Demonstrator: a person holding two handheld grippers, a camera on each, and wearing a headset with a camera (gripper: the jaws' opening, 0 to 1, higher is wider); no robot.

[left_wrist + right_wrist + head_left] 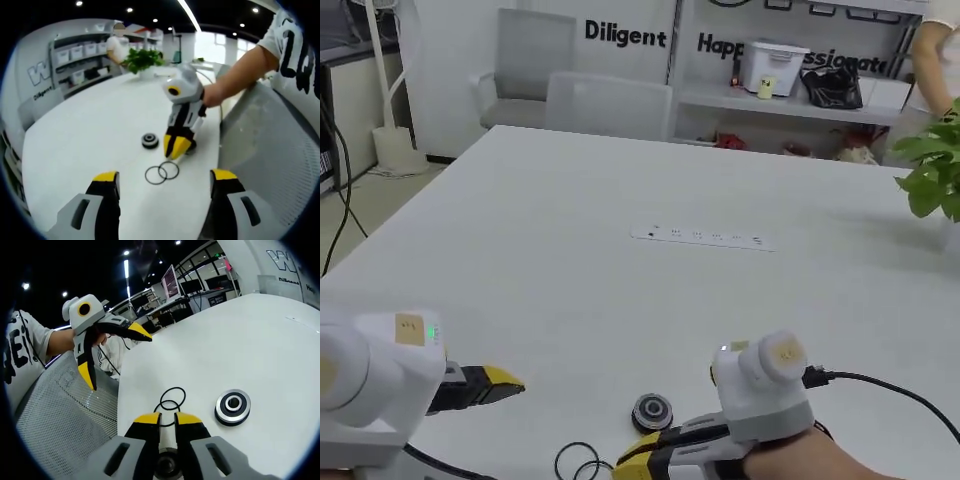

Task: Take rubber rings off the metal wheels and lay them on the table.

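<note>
White desk (570, 230) is carrying two rubber rings (161, 172), overlapping beside a metal wheel (149, 140), probably as the drop spot. Your right hand-held gripper (167, 419) is hovering clenched and empty near them; your left hand-held gripper (480, 384) is waiting released.

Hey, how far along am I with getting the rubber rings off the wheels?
Done: two rubber rings lie loose on the table. In hand: nothing clearly; the left gripper is open and the right gripper has its jaws nearly closed by the rings. Left: one metal wheel sits on the table; whether it still carries a ring is too small to tell.
</note>
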